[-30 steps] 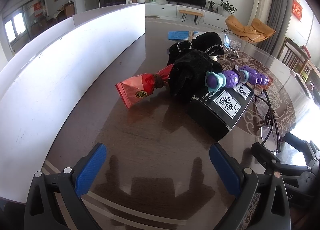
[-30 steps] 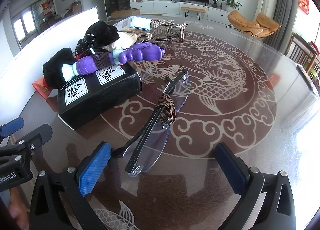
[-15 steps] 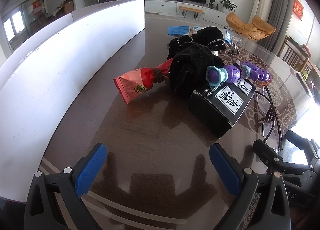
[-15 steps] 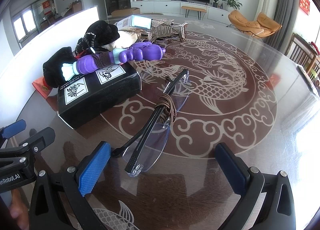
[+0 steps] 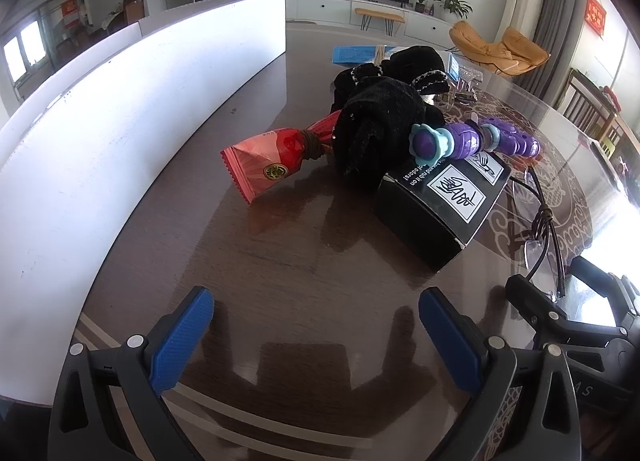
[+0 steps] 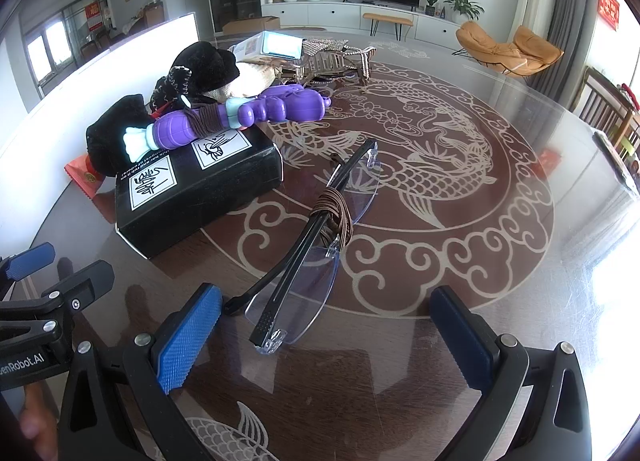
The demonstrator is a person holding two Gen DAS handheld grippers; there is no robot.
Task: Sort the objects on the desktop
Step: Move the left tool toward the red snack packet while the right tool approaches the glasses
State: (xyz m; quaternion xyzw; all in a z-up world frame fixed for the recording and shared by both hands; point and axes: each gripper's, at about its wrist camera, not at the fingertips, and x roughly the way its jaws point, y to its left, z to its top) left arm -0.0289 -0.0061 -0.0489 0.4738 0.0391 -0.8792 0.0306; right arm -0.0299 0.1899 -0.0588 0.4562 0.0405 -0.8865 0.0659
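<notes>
A black box point(image 5: 442, 205) point(image 6: 196, 181) lies on the table with a purple toy point(image 5: 472, 141) point(image 6: 240, 117) on top. Behind it are black plush items point(image 5: 380, 129) point(image 6: 200, 69) and a red packet point(image 5: 268, 159) tied with a brown band. Folded glasses point(image 6: 312, 245) wrapped with a brown cord lie just ahead of my right gripper point(image 6: 324, 333), which is open and empty. My left gripper point(image 5: 316, 333) is open and empty above bare table, short of the packet and box. The right gripper shows at the right edge of the left wrist view point(image 5: 568, 321).
A white board point(image 5: 120, 121) runs along the table's left side. A blue-white box point(image 6: 272, 45) and a beaded item point(image 6: 336, 57) lie at the far end of the pile. The glass table point(image 6: 460, 189) carries a fish pattern.
The left gripper has drawn back slightly and turned a little, so the pile looks farther off. The right gripper has barely moved. Both stay open.
</notes>
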